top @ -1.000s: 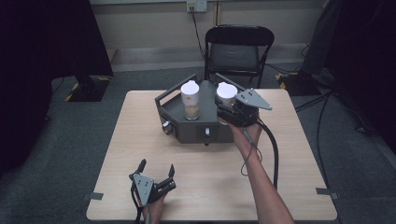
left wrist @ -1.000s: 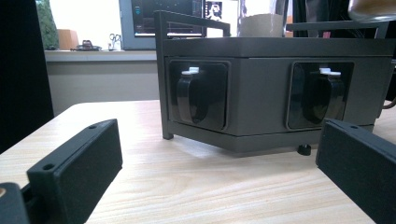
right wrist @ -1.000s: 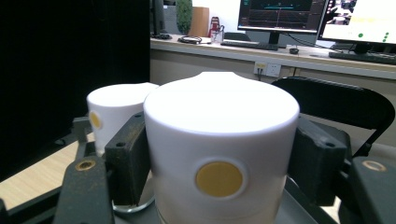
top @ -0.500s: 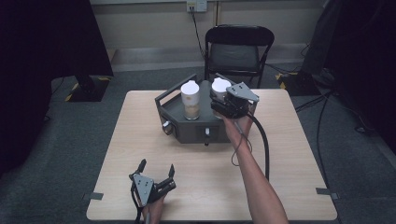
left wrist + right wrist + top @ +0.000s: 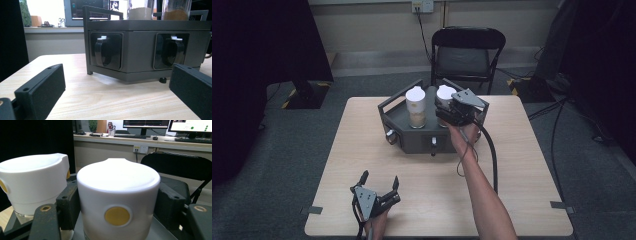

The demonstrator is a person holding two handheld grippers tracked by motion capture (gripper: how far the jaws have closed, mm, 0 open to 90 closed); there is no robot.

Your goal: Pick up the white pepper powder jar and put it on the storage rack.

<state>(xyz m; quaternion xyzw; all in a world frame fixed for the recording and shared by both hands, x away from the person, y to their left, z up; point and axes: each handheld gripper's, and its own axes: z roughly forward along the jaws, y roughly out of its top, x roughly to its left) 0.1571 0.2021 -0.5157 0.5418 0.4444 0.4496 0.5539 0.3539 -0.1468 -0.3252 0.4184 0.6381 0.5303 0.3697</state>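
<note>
A dark grey base unit (image 5: 412, 140) stands mid-table with two knobs (image 5: 103, 51) on its front faces. On it are two clear jars with white lids. My right gripper (image 5: 446, 109) is shut on the right jar's lid (image 5: 445, 94); its fingers (image 5: 67, 205) press both sides of that lid (image 5: 117, 192), which bears a yellow dot. The left jar (image 5: 415, 107) stands free beside it, its lid (image 5: 32, 180) just off my left jaw. My left gripper (image 5: 379, 178) rests open near the table's front edge, its jaws wide apart and aimed at the base unit (image 5: 140, 50).
A black folding chair (image 5: 468, 55) stands behind the table's far edge. The right gripper's cable (image 5: 489, 155) hangs down across the table's right half. Bare tabletop (image 5: 362, 135) lies between the left gripper and the base unit. Tape marks (image 5: 312, 210) sit at the front corners.
My right gripper has moved left and slightly down over the base unit, with the white lid staying between its jaws. The left gripper has kept still.
</note>
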